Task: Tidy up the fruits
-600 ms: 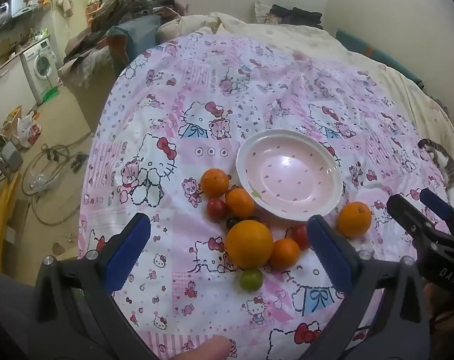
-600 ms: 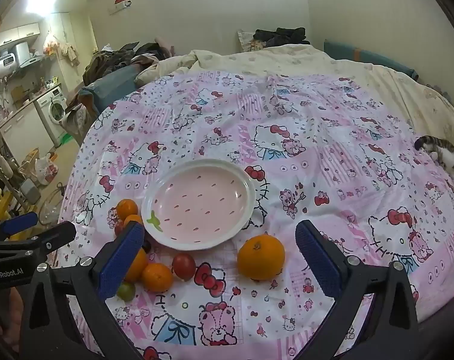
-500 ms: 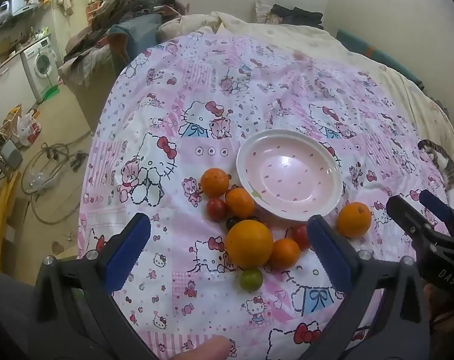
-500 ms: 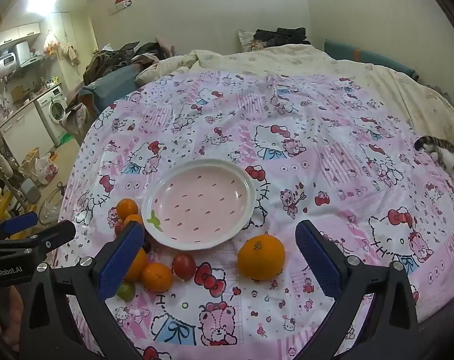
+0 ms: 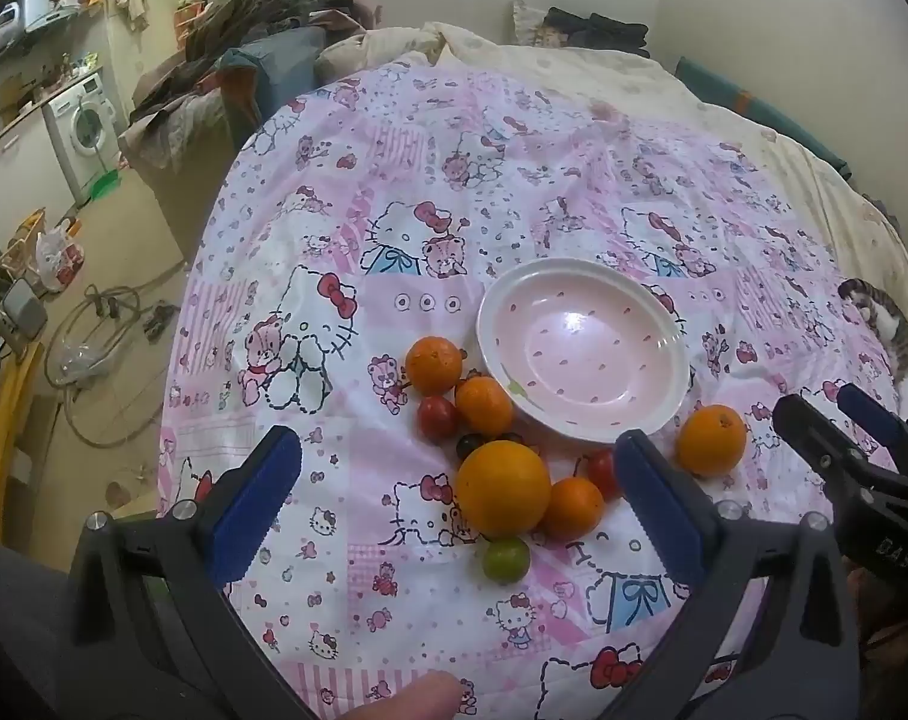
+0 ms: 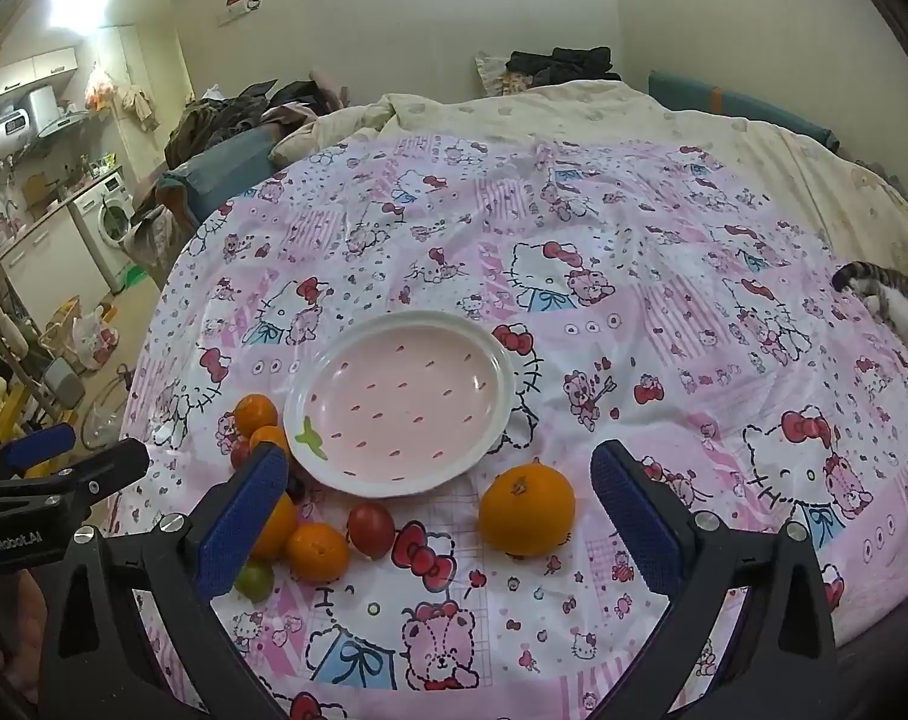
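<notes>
Pink, cartoon-printed cotton is covering the bed in the left wrist view, and on it one shallow round plate, pale pink with small dark flecks and a white rim, is lying empty. Fruit is sitting on the cloth beside the plate's near edge: one large orange, four smaller oranges, namely one at far left, one touching the plate rim, one beside the large orange and one lone orange apart to the right. Two red tomatoes are showing, plus one green tomato nearest the camera and one small dark fruit. The left gripper is pointing steeply down over the cluster, its blue ribbed pads standing wide apart and gripping nothing. A fingertip is showing at the bottom edge. The right gripper is entering at the right. One tabby cat is lying at the far right.

In the right wrist view, the plate is lying ahead and left. The lone orange, dimpled and glossy, is sitting between the widely parted pads of the right gripper, which is tilting downward and touching nothing. The remaining fruit is clustering to the left, partly hidden behind the left pad. The left gripper is showing at the left edge.
</notes>
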Tool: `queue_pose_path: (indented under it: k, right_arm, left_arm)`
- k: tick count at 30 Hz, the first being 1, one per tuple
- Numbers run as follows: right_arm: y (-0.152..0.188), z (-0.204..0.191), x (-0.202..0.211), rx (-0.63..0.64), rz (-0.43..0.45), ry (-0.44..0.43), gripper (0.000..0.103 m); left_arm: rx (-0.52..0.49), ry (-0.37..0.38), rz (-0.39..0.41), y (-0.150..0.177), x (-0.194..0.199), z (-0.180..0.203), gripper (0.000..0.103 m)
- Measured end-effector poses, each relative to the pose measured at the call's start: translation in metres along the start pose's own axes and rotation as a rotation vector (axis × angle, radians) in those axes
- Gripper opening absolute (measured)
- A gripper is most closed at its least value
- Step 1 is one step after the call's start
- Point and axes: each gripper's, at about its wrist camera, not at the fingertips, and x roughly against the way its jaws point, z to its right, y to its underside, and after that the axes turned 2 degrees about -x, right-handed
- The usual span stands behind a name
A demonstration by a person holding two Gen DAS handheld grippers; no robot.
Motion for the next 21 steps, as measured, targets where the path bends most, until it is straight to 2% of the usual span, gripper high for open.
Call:
queue_pose_path:
  k: [9,21]
  right_arm:
    - [0.0009,-0.0012,-0.0016,-0.003,0.004,-0.014,0.103]
    - [-0.0007,0.0008,-0.0021,-0.007,0.001,-0.013,0.103]
  left_arm:
    - [-0.024,-0.004,0.002,-0.0003,-0.0008,0.0024,0.103]
    - [-0.004,-0.006,0.0,0.0004,-0.0004,0.0002,0.103]
